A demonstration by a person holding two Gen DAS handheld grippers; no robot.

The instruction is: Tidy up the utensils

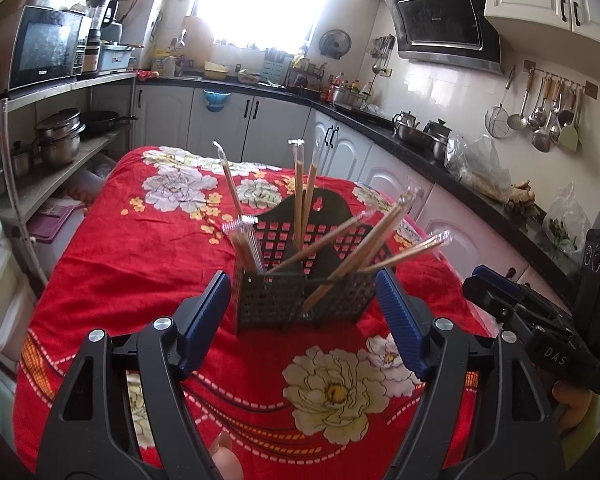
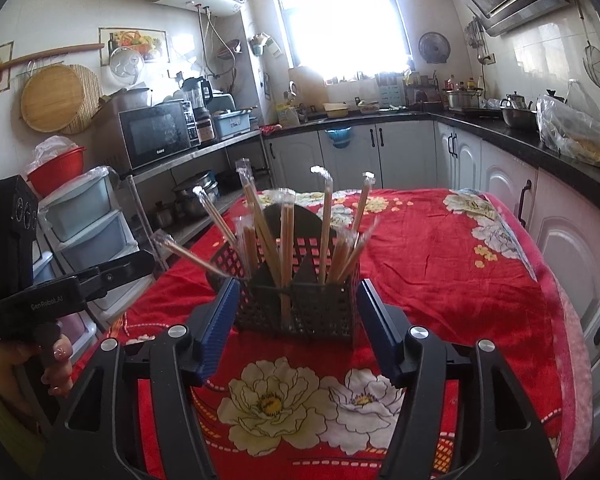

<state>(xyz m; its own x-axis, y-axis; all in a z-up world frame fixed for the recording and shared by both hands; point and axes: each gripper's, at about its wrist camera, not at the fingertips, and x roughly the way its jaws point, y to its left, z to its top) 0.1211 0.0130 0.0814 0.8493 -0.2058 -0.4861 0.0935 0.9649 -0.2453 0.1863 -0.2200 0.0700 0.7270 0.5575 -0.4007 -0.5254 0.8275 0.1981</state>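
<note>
With both sets of blue-padded jaws standing wide and empty, the left gripper (image 1: 302, 308) and right gripper (image 2: 296, 316) hover just short of the dark perforated plastic utensil caddy (image 1: 300, 300), which sits mid-table on the red floral tablecloth (image 1: 140, 248) with the plastic-sleeved wooden chopsticks (image 1: 300, 196) already standing in it, several splayed outward. Reads as a late stage: nothing loose visible on the cloth, so either straightening or done. Next move likely calls for closing on one leaning chopstick near its top without tipping the light caddy.
</note>
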